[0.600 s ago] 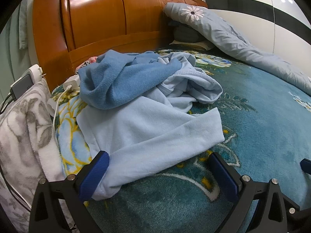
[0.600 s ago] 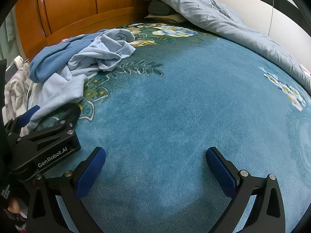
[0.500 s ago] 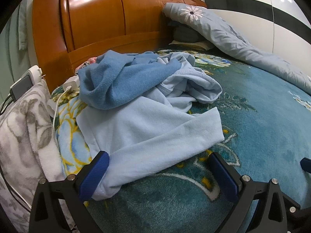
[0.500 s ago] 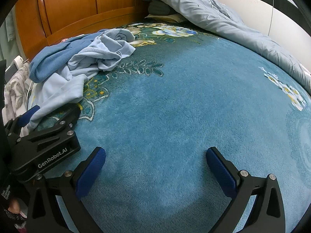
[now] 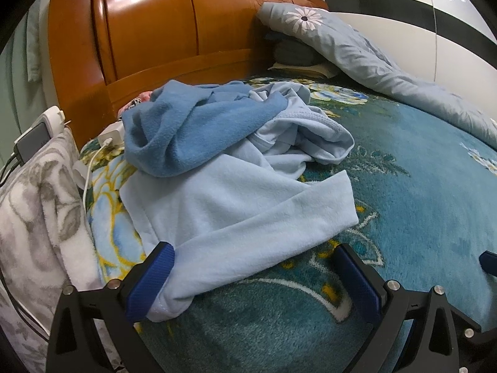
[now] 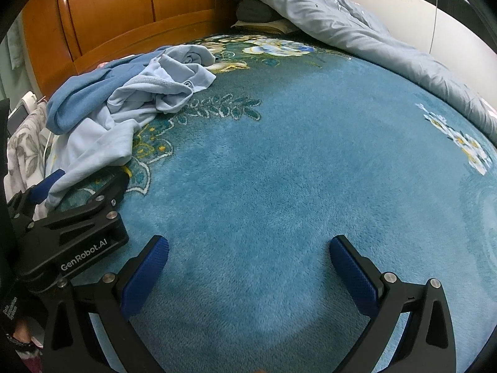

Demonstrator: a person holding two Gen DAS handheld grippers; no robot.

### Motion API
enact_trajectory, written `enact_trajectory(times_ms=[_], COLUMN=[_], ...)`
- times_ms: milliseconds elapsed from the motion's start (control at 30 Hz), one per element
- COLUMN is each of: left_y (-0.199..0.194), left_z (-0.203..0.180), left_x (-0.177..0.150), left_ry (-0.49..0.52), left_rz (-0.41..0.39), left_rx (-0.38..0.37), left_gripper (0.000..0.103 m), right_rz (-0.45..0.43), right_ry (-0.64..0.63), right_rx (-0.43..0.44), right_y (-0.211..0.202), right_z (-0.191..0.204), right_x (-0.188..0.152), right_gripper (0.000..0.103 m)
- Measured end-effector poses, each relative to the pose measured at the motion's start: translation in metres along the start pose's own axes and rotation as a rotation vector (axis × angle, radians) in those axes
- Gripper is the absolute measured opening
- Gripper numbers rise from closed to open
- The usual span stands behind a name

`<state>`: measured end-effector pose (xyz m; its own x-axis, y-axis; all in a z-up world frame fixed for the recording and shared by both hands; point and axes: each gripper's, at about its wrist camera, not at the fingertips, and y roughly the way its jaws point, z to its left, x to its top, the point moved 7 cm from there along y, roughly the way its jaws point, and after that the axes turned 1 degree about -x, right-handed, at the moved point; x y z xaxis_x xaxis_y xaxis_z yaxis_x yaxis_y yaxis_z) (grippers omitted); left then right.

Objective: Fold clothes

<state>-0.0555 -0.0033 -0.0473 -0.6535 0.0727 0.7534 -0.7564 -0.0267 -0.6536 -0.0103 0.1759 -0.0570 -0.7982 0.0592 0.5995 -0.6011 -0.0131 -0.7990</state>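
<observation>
Both claws are wide open: left claw (image 5: 254,276) straddles the pale blue sleeve (image 5: 248,242), lower frame. Right claw (image 6: 248,267) hovers over bare blanket (image 6: 295,171). "GenRobot.AI" reads on the left one, lower left.

Two low views, shared clothes pile (image 5: 236,168)

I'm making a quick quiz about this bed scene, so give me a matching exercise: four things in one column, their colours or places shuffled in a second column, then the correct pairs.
Things:
1. fleece top
2. long sleeve
3. quilt
4. headboard

Descriptions:
A. grey-blue with a daisy print, bunched along the wall side
B. glossy orange-brown wood
C. mid blue, lying on top of the clothes pile
D. pale blue, stretched out between the open left gripper's fingers

Pairs: 1-C, 2-D, 3-A, 4-B
</observation>
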Motion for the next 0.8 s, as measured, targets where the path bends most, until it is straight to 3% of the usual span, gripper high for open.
enact_trajectory(times_ms=[800], left_y=[0.0004], left_z=[-0.0076], left_x=[-0.0019], left_ry=[0.034], left_rz=[-0.009], left_rx=[0.053], left_gripper=[0.103], right_rz=[0.002], right_ry=[0.004], right_rx=[0.005], right_y=[-0.0008], right_z=[-0.0024], right_x=[0.0008], right_gripper=[0.103])
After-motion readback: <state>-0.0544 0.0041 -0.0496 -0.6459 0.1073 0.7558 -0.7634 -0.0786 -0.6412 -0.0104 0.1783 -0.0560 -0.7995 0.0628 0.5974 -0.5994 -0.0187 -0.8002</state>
